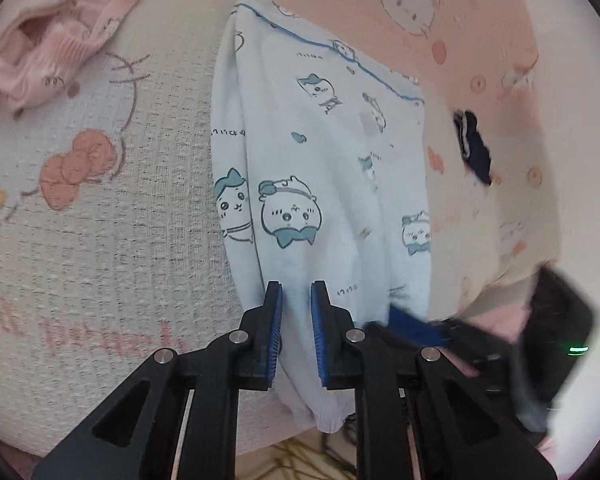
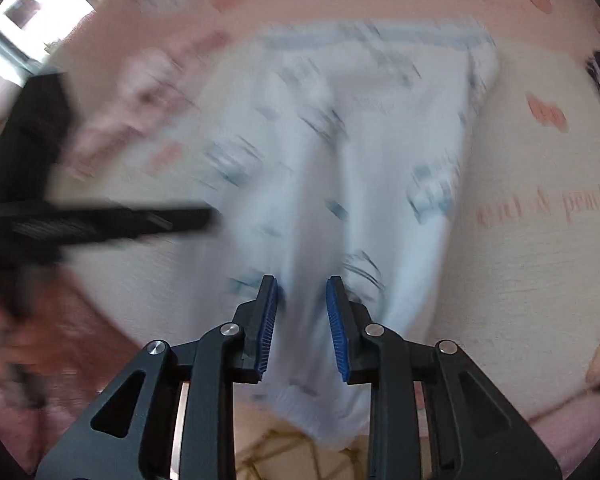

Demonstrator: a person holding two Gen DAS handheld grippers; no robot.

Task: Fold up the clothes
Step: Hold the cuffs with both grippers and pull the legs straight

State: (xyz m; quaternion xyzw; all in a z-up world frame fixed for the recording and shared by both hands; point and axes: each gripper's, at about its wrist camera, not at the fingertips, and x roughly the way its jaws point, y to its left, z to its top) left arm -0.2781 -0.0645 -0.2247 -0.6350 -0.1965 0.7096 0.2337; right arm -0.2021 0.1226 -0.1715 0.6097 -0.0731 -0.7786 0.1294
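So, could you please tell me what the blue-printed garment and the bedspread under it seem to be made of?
Blue-printed garment: soft, matte knit, probably cotton; it drapes in loose folds and has a ribbed cuff. Bedspread: likely a woven or quilted cotton, matte, with a visible grid texture.

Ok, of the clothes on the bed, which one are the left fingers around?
The pale blue pants with cartoon animals, cuff hanging off the bed's edge. The pink garment and the dark item lie apart, untouched.

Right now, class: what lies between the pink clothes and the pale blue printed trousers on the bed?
In the left wrist view, only bare bedcover with its cartoon print separates the pink clothes from the pale blue printed trousers; nothing else lies there.
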